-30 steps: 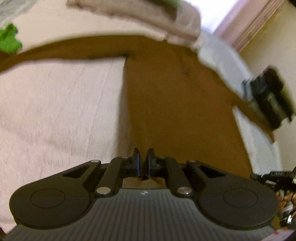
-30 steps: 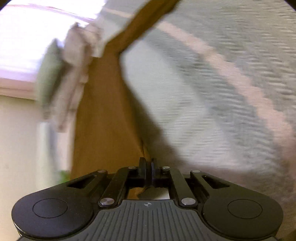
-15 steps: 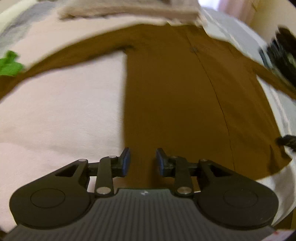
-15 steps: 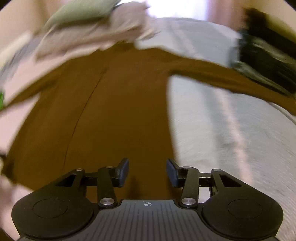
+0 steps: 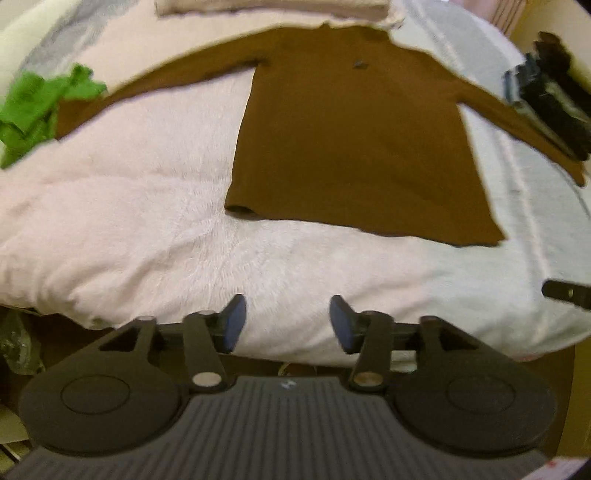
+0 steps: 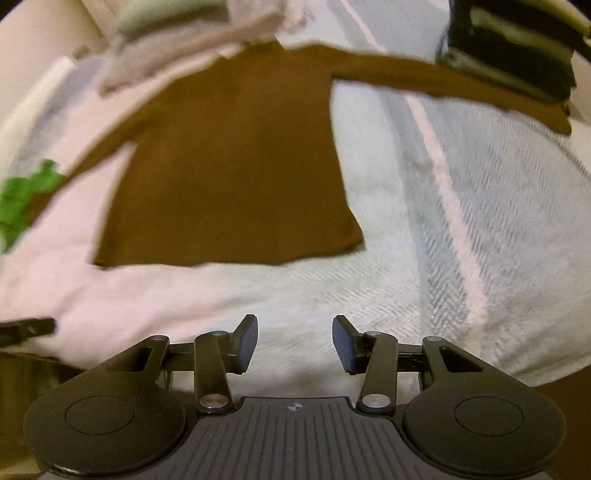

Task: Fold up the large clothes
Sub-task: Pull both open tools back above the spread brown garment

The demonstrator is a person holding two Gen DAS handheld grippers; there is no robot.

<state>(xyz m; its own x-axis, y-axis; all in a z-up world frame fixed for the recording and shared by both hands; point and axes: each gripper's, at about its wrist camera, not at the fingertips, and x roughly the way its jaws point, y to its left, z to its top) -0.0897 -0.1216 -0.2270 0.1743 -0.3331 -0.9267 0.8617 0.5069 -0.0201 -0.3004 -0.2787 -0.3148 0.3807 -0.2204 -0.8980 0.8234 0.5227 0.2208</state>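
Note:
A brown long-sleeved shirt (image 5: 351,140) (image 6: 236,166) lies flat on the bed, both sleeves stretched out sideways and its hem toward me. My left gripper (image 5: 287,323) is open and empty, hovering over the bed's near edge short of the hem. Open too, my right gripper (image 6: 294,341) holds nothing and sits back from the hem's right corner. The tip of the right gripper shows at the right edge of the left wrist view, and the left one's tip at the left edge of the right wrist view.
The bed carries a pink fleece blanket (image 5: 122,221) on the left and a pale striped cover (image 6: 461,221) on the right. A green garment (image 5: 33,107) lies by the left sleeve end. Folded beige cloth (image 5: 273,7) sits at the head, dark striped clothes (image 6: 517,48) at far right.
Both grippers were shut on the shirt's hem a second ago. They have opened, let it go, and pulled back toward the bed's near edge; the shirt now lies spread flat.

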